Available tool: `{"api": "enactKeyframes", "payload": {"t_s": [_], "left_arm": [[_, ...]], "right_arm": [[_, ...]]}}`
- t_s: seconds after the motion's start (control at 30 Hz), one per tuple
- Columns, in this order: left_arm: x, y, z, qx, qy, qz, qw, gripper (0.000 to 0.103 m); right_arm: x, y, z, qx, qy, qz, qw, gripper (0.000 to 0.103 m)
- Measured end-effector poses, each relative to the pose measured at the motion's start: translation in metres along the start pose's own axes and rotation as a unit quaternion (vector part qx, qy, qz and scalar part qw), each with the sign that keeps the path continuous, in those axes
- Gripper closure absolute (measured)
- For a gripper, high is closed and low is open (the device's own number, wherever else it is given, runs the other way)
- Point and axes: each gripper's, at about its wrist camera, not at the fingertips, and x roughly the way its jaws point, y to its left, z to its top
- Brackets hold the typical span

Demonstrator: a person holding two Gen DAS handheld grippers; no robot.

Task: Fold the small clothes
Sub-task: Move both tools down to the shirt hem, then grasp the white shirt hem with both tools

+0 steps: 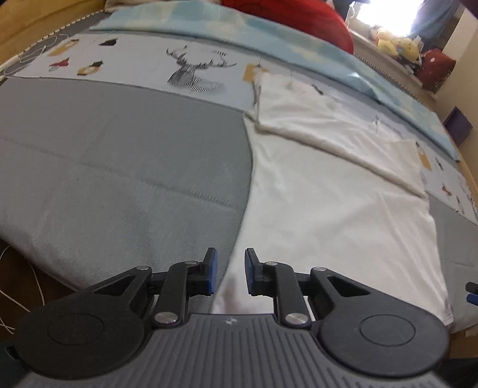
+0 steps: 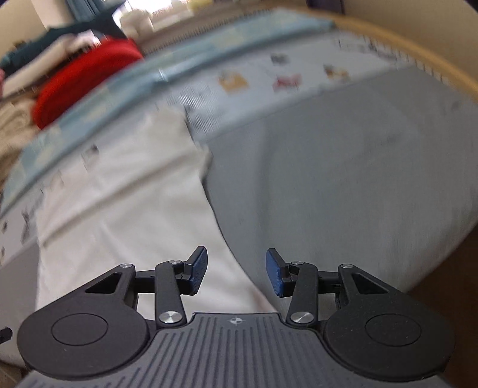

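White shirt is spread flat on the bed, its far part folded over, lying partly on the grey cover and partly on the printed sheet. Left tongs hover at its near edge, jaws apart, nothing in them. Right tongs are spread too, empty, over the shirt's other edge; that view's blurry. Red cushion sits at the back.
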Motion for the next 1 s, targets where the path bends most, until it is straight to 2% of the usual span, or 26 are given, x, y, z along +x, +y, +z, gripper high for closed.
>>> {"api": "enactKeyframes", "payload": {"t_s": [0.07, 0.17, 0.27, 0.43, 0.53, 0.63, 0.8, 0.87, 0.9, 0.93, 0.97, 1.0], "left_arm": [[0.004, 0.006, -0.001, -0.006, 0.009, 0.005, 0.9999, 0.083], [0.014, 0.017, -0.006, -0.032, 0.044, -0.019, 0.9983, 0.081], [0.024, 0.017, -0.008, -0.019, 0.058, 0.0, 0.9981, 0.081], [0.036, 0.01, -0.014, -0.001, 0.086, -0.009, 0.9963, 0.08], [0.043, 0.003, -0.019, 0.024, 0.096, 0.006, 0.9951, 0.08], [0.049, 0.006, -0.021, 0.02, 0.102, 0.018, 0.9944, 0.08], [0.051, 0.008, -0.021, 0.018, 0.104, 0.013, 0.9944, 0.08], [0.051, 0.005, -0.021, 0.027, 0.102, 0.013, 0.9943, 0.085], [0.051, 0.004, -0.022, 0.032, 0.102, 0.011, 0.9942, 0.094], [0.051, 0.002, -0.022, 0.035, 0.102, 0.01, 0.9941, 0.096], [0.05, 0.001, -0.022, 0.036, 0.101, 0.009, 0.9942, 0.096], [0.05, 0.001, -0.022, 0.035, 0.101, 0.008, 0.9942, 0.096]], "right_arm": [[0.01, -0.002, -0.008, 0.004, 0.029, -0.001, 1.0, 0.058], [0.026, 0.001, -0.015, -0.028, 0.051, -0.022, 0.998, 0.058], [0.036, 0.005, -0.021, -0.054, 0.069, -0.051, 0.995, 0.058], [0.043, 0.003, -0.024, -0.053, 0.081, -0.066, 0.993, 0.057], [0.044, 0.001, -0.023, -0.047, 0.087, -0.067, 0.993, 0.056], [0.046, -0.002, -0.024, -0.043, 0.095, -0.069, 0.992, 0.056], [0.049, 0.003, -0.027, -0.06, 0.102, -0.068, 0.991, 0.056], [0.05, 0.006, -0.03, -0.068, 0.103, -0.068, 0.99, 0.056], [0.05, 0.007, -0.031, -0.072, 0.104, -0.067, 0.99, 0.056], [0.05, 0.008, -0.031, -0.074, 0.105, -0.064, 0.99, 0.057], [0.05, 0.008, -0.032, -0.074, 0.106, -0.061, 0.99, 0.066], [0.049, 0.009, -0.033, -0.074, 0.107, -0.054, 0.99, 0.084]]}}
